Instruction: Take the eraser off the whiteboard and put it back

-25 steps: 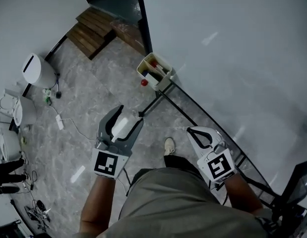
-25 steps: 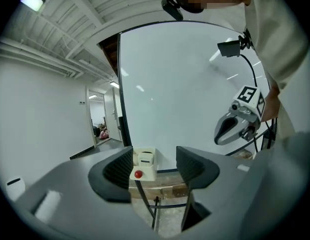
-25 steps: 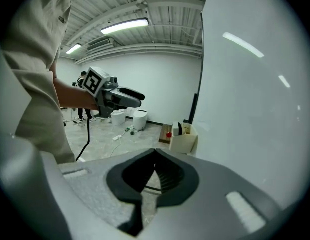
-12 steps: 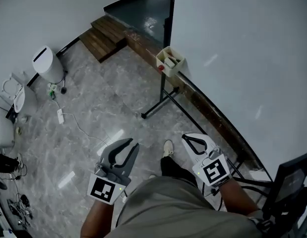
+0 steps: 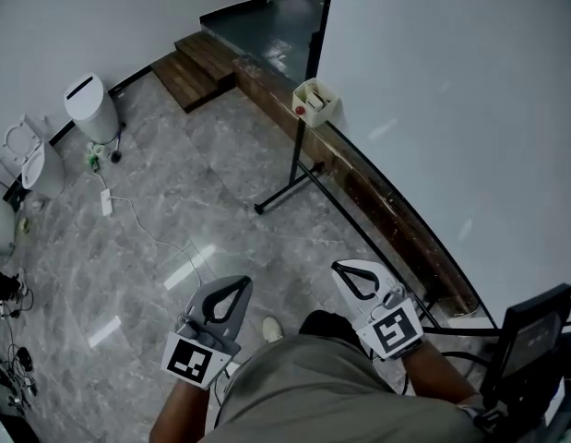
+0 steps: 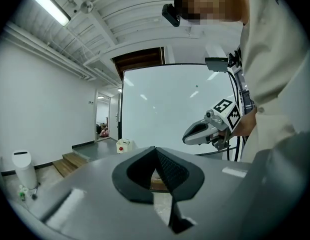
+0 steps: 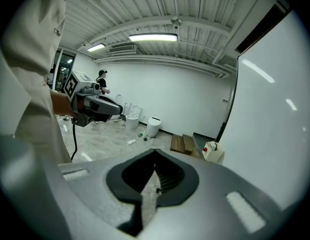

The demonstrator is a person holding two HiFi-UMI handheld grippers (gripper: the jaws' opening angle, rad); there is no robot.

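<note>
Against a second ago: left gripper [image 5: 239, 286] then had its jaws spread wide over the grey marbled floor [image 5: 174, 201]. They have just been closing and now meet tip to tip. Its own view shows only floor through the loop behind the tips, nothing between them.

Right gripper [image 5: 341, 268]: jaws together in all three head views, and its own view shows them empty.

Both grippers sit lower in the head view than before, closer to the person's beige shirt [image 5: 313, 386]. The left one has shifted more.

The small cream box with a red dot [image 5: 315, 102], fixed at the corner of the large whiteboard [image 5: 451, 109], was mid-frame and large. It now sits higher and smaller. More of the board's lower rail and the black stand leg [image 5: 285, 187] is in view.

The white cylindrical bin [image 5: 87, 107] has drifted up and right. The wooden steps [image 5: 197, 67] show whole, where before they were partly cut off.

A light shoe [image 5: 273, 329] now shows between the grippers. Earlier one lay just right of the left gripper.

Eraser: it cannot be picked out in any view. Neither gripper holds it. The cream box is too small here to tell its contents, and the board face reads as plain white with pale light streaks. No colour, shape or wear of the eraser can be noted.
</note>
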